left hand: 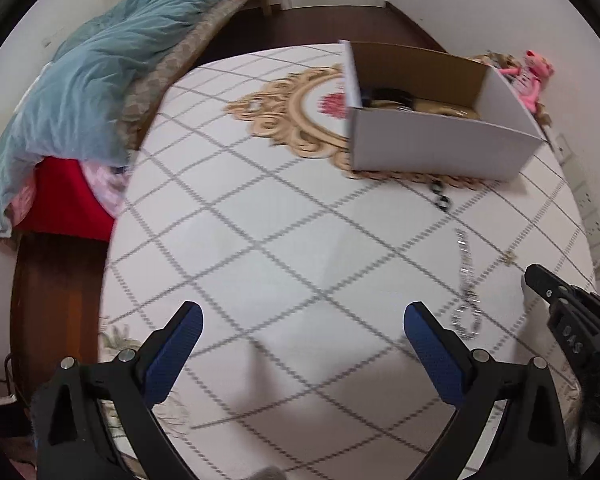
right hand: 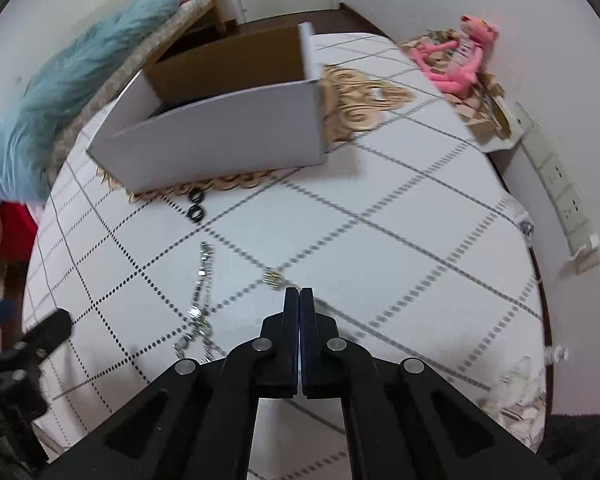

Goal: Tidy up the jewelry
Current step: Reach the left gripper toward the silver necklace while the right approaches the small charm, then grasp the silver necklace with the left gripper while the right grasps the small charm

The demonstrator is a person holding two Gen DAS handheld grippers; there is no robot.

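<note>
The right tool [right hand: 300,296] points steeply down at the bench [right hand: 380,248], its two black fingers [right hand: 290,332] pressed flat together with nothing visible between them; just beyond its tips lies a small gold-and-silver piece of jewelry [right hand: 272,278], close to the tips but apart from them; whether it is a ring or a clasp is too blurred to tell. The left tool [left hand: 303,320] is spread wide, its blue pads [left hand: 180,348] well apart over bare tablecloth, holding nothing. In the left wrist view the right tool's black body shows at the right edge, with pale letters on it that seem to read "DAS" [left hand: 572,338], though soft focus leaves this uncertain; no other writing can be read.

To the left of the right tool lies a silver chain [right hand: 200,300], made of small glittering links, stretched out lengthwise and bunched into loops at its near end; farther off, just before the box, lies a short black chain of round links [right hand: 196,206]. The bench wears a white tablecloth [left hand: 260,220] with a grey diamond grid and a gold scrolled medallion [left hand: 284,116]. On that medallion stands an open cardboard box [left hand: 440,148], white outside, brown inside, with dark and tan things in it too dim to name. A pink plush toy [right hand: 460,60] lies at the far right edge; a pale blue quilt [left hand: 100,80] lies on a bed beyond the bench.
</note>
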